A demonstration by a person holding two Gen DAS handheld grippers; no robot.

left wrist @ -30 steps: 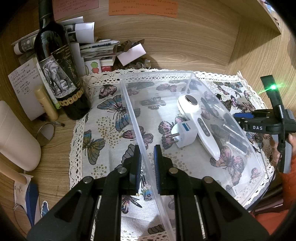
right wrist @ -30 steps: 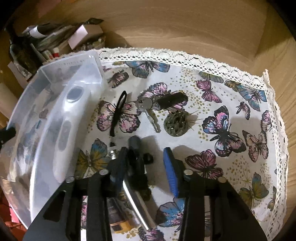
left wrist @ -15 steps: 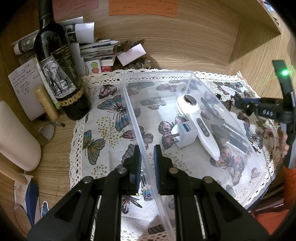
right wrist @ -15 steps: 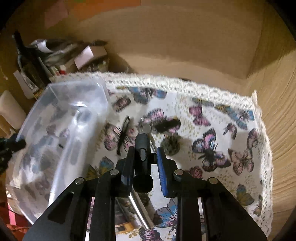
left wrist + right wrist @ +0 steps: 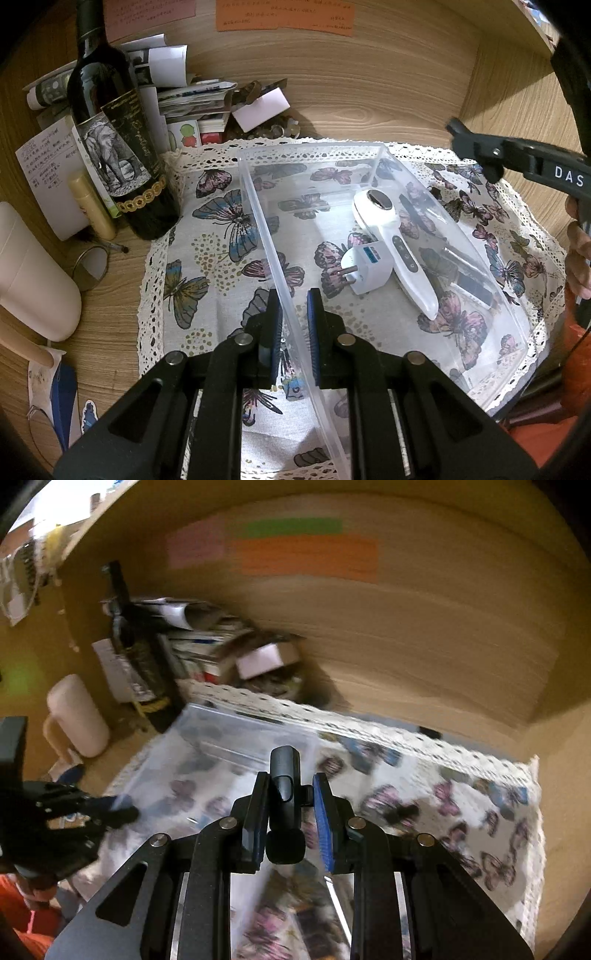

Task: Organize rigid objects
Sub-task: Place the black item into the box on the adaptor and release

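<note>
My left gripper (image 5: 294, 325) is shut on the near left wall of a clear plastic bin (image 5: 258, 206) that stands on a butterfly cloth (image 5: 207, 258). Inside the bin lie a white handheld device (image 5: 397, 247) and a white plug adapter (image 5: 364, 267). My right gripper (image 5: 290, 805) is shut on a dark grey elongated object (image 5: 284, 775) and holds it in the air above the cloth, right of the bin (image 5: 221, 738). The right gripper's body (image 5: 517, 162) shows at the right edge of the left wrist view. The right wrist view is blurred.
A wine bottle (image 5: 114, 147), a cream tube (image 5: 92, 206), a white container (image 5: 29, 273) and a pile of papers (image 5: 192, 99) stand left and behind the bin. A wooden wall (image 5: 369, 81) closes the back and right.
My right gripper closed on the dark grey object on the cloth and lifted it up, tilting toward the back wall. My left gripper stayed shut on the bin wall.
</note>
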